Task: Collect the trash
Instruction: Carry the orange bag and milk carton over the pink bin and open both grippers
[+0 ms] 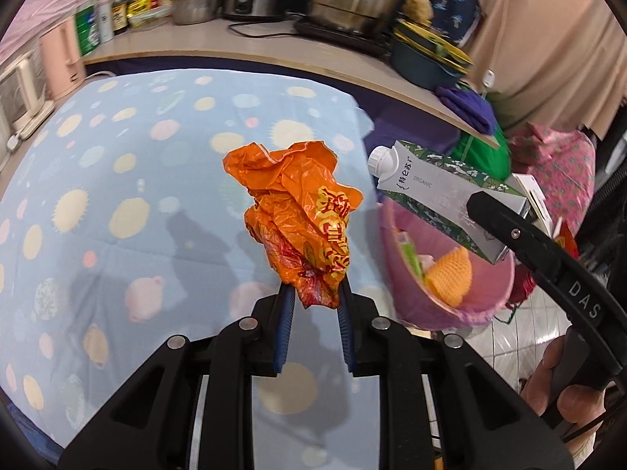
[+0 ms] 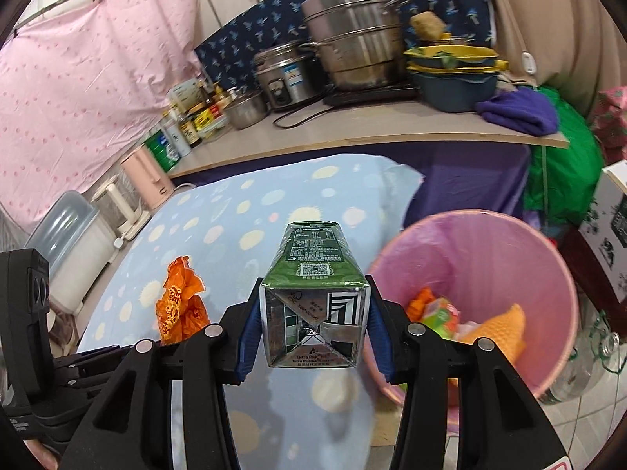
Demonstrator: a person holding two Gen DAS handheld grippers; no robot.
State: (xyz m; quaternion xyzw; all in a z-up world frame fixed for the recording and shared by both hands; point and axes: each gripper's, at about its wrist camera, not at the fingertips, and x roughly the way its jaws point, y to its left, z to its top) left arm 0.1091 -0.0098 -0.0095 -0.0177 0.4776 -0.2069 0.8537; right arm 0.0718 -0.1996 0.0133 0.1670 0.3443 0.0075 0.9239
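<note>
My left gripper (image 1: 314, 293) is shut on a crumpled orange plastic wrapper (image 1: 298, 211) and holds it above the blue spotted tablecloth (image 1: 117, 180). The wrapper also shows in the right wrist view (image 2: 180, 301). My right gripper (image 2: 313, 313) is shut on a green and white drink carton (image 2: 315, 293). In the left wrist view the carton (image 1: 439, 196) hangs over the rim of the pink trash bin (image 1: 450, 301). The bin (image 2: 490, 243) stands just right of the table and holds several pieces of trash.
A counter (image 2: 352, 141) behind the table carries steel pots (image 2: 352, 39), a rice cooker (image 2: 278, 78), bottles and stacked bowls (image 2: 454, 74). A purple towel (image 2: 517, 113) lies at its right end. A pink kettle (image 2: 149, 180) stands at the left.
</note>
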